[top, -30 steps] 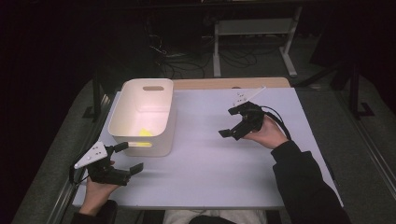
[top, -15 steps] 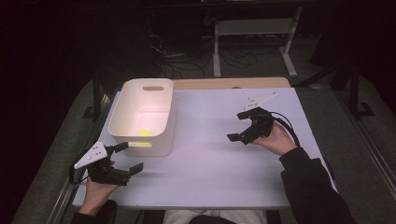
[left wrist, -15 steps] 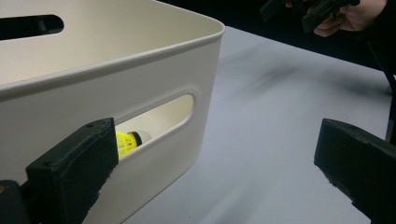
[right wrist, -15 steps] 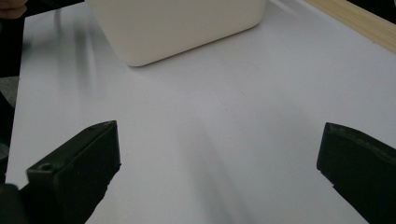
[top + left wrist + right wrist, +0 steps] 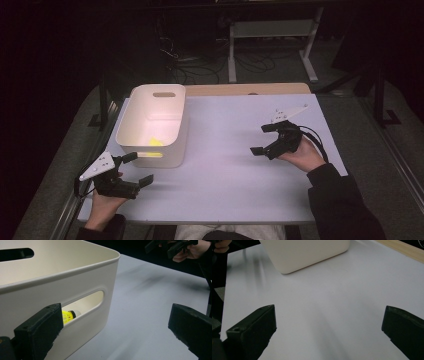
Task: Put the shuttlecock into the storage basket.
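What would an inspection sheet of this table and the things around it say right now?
Surface: white tabletop, flat, with a wooden strip at its far edge.
Job's things: white bin at the left, upright, with handle slots; a yellow object lies inside, seen through the near slot.
Clutter: nothing seen.
Grippers: left gripper held near the bin's near corner, jaws wide apart, empty; right gripper over the right of the table, jaws apart, empty.
Cables: a black cable loops from the right gripper; more cables lie on the floor beyond.
Surroundings: dark room, a white stand behind the table.
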A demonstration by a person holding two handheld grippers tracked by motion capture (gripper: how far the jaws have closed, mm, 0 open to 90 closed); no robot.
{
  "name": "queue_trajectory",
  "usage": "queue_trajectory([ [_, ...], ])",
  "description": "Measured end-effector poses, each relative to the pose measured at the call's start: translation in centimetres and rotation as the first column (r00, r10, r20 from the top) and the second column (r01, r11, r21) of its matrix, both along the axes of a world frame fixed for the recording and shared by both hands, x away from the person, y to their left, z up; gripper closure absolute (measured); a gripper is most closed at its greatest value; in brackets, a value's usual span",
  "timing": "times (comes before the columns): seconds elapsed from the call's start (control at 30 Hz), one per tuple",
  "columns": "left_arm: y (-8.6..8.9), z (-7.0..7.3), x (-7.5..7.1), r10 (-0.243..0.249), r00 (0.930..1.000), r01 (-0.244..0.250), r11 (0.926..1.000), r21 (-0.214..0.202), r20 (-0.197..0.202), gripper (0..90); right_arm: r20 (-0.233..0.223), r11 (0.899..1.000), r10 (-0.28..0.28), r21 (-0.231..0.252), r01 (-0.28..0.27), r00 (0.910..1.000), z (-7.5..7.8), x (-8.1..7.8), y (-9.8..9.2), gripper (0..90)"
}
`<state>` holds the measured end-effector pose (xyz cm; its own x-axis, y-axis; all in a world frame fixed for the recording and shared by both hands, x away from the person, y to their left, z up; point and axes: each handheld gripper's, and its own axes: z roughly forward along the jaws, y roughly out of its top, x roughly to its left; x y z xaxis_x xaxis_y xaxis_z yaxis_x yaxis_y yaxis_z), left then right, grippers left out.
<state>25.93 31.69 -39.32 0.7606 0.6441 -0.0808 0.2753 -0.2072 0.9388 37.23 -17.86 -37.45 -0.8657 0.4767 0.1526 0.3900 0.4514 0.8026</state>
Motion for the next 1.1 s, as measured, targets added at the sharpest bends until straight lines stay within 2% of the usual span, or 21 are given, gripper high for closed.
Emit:
queue_trajectory([
  [0.4, 0.0, 0.0, 0.0, 0.001, 1.0000, -0.001, 1.0000, 0.000, 0.000, 0.0, -0.004, 0.999, -0.031, 0.020, 0.031, 0.9995, -1.1, -1.4, -1.6, 0.0],
  [0.9, -0.1, 0.0, 0.1, -0.003, 1.0000, 0.003, 1.0000, 0.001, -0.004, 0.0, 0.030, 0.995, -0.098, 0.019, 0.097, 0.9947, -2.9, -3.9, -3.9, 0.0],
  [1.1, 0.0, 0.0, 0.1, -0.003, 1.0000, 0.003, 1.0000, 0.004, -0.003, 0.0, 0.034, 0.991, -0.124, 0.047, 0.122, 0.9917, -3.5, -4.9, -5.2, 0.0],
])
